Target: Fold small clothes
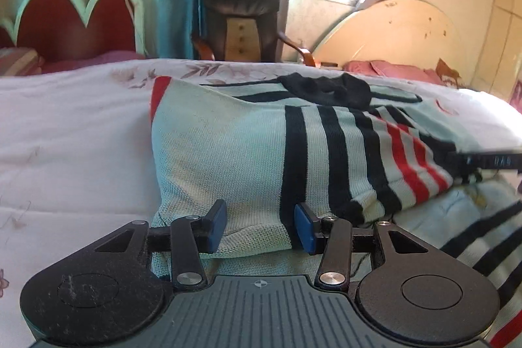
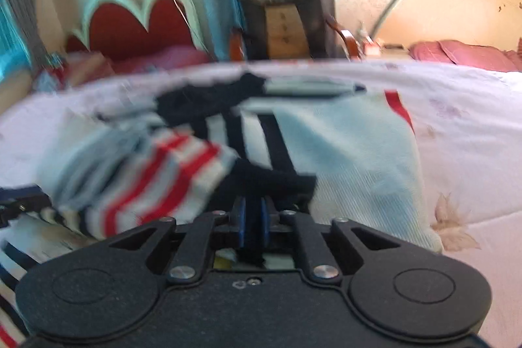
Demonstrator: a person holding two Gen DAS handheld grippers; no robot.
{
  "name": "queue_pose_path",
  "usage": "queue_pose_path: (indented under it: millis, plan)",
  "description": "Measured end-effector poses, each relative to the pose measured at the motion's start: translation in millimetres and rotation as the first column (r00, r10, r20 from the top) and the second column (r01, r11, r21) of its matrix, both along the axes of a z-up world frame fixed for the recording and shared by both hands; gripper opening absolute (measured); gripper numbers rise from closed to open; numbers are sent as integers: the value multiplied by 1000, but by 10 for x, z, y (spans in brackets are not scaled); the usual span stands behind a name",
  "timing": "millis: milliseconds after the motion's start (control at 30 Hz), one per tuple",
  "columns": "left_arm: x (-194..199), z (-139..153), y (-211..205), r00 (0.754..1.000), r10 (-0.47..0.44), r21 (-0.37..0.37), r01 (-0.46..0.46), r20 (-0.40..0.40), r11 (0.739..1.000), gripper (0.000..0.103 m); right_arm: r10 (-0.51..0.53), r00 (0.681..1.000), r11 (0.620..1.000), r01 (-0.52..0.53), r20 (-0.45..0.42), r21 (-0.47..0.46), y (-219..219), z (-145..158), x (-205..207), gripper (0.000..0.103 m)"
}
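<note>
A small pale-green knit sweater [image 1: 222, 152] with black and red stripes lies on the white bed cover [image 1: 65, 136]. My left gripper [image 1: 259, 225] is open, its blue pads on either side of the sweater's lower edge, with fabric between them. In the right wrist view, which is blurred by motion, my right gripper [image 2: 253, 225] is shut on the sweater's dark navy edge [image 2: 274, 180], lifting it; the striped sleeve [image 2: 156, 181] hangs to the left of it. The collar [image 1: 326, 90] lies at the far side.
The bed cover [image 2: 473, 136] has a flower print. A dark chair [image 1: 239, 22] stands beyond the bed. A red scalloped headboard [image 1: 75, 25] is at the far left, pink pillows [image 1: 391, 69] at the far right. Another striped cloth [image 1: 483, 237] lies at the right.
</note>
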State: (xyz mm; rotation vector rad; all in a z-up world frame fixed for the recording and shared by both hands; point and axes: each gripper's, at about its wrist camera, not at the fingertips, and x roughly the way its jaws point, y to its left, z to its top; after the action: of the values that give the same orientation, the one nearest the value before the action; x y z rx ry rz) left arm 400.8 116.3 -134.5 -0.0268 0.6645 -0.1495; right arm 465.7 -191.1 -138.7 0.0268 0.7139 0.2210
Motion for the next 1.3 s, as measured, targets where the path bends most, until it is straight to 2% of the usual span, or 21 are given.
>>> queue_pose_path:
  millis: [67, 133, 200, 267, 367, 400, 500, 600, 667, 767, 833, 867, 900, 933, 1100, 1200, 1300]
  plan:
    - [-42, 56, 2, 1000, 3, -8, -3, -7, 1000, 46, -11, 1000, 1000, 11, -6, 4, -19, 25, 7, 6]
    - [-43, 184, 2, 999, 8, -24, -7, 37, 1000, 46, -23, 1000, 1000, 23, -4, 2, -2, 106, 9, 11]
    - [77, 276, -63, 997, -17, -22, 19, 69, 1000, 46, -4, 999, 999, 3, 40, 39, 57, 182, 18, 15]
    - [281, 307, -146, 998, -30, -2, 30, 61, 1000, 46, 27, 998, 998, -31, 55, 58, 204, 223, 116, 15]
    - [598, 203, -180, 1000, -26, -41, 27, 12, 999, 46, 100, 994, 993, -103, 52, 56, 545, 230, 330, 13]
    - [694, 102, -189, 999, -16, -33, 15, -28, 999, 46, 120, 992, 991, -121, 36, 48, 668, 207, 404, 13]
    - [690, 53, -156, 1000, -17, -45, 16, -25, 999, 47, 139, 989, 990, -140, -43, -20, 888, 37, 602, 11]
    - [646, 233, -53, 998, 14, -30, -13, 62, 999, 47, 148, 989, 989, -148, 13, 15, 884, 168, 609, 14]
    - [821, 273, 56, 998, 44, -31, -43, 53, 999, 47, 143, 988, 989, -145, 63, 26, 911, 229, 645, 15]
    - [1135, 224, 200, 996, 78, 5, -78, 34, 997, 47, 147, 988, 989, -148, 41, 28, 1027, 199, 837, 15]
    - [1296, 90, 279, 994, 109, 64, -109, 2, 992, 47, 169, 985, 985, -170, 29, 11, 1119, 136, 909, 15]
    - [1320, 18, 321, 996, 92, 73, -93, 6, 993, 49, 177, 984, 984, -177, 20, 2, 1152, 83, 930, 15]
    - [1311, -22, 359, 995, 96, 75, -98, 27, 992, 60, 180, 984, 984, -180, 17, -8, 1172, 27, 944, 14]
    - [1307, -40, 385, 994, 100, 76, -103, 34, 992, 61, 180, 983, 984, -179, 23, -14, 1163, -18, 946, 14]
    - [1278, 27, 405, 994, 103, 70, -105, 34, 992, 61, 151, 988, 987, -153, 40, 55, 1050, 26, 928, 15]
    - [1131, 185, 346, 991, 79, 109, -91, 112, 990, 61, 143, 986, 988, -148, 80, 53, 970, 144, 823, 18]
    - [1174, 184, 353, 992, 69, 108, -80, 102, 991, 61, 129, 988, 988, -135, 83, 70, 874, 194, 768, 18]
